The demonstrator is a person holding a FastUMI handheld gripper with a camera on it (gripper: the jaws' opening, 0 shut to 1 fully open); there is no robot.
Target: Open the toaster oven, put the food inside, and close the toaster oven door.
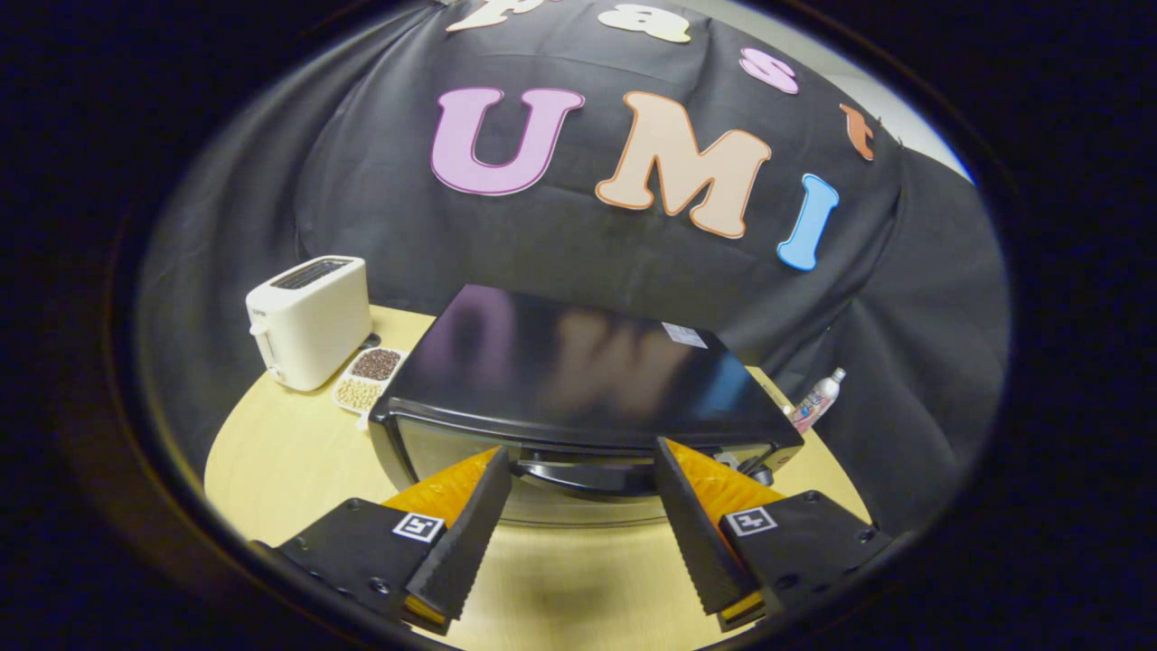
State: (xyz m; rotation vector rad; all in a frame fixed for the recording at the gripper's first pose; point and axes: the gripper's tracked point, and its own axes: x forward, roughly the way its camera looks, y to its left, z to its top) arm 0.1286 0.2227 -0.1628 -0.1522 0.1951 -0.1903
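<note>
gripper view: gripper [583, 470] fingers wide, straddling door handle [587, 476] of toaster oven [560, 371], door closed. risk: closing short of handle, slipping off.

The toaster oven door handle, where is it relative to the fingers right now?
In the gripper view the door handle runs across the toaster oven front, just ahead of the open gripper, spanning the gap between its fingertips.

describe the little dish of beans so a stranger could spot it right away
Start at the big glossy black toaster oven just ahead of the open gripper on the round pale wooden table. Between it and the cream two-slot pop-up toaster lies a small white divided dish. It alone holds loose food: dark brown beans in one compartment, pale ones in the other.
</note>
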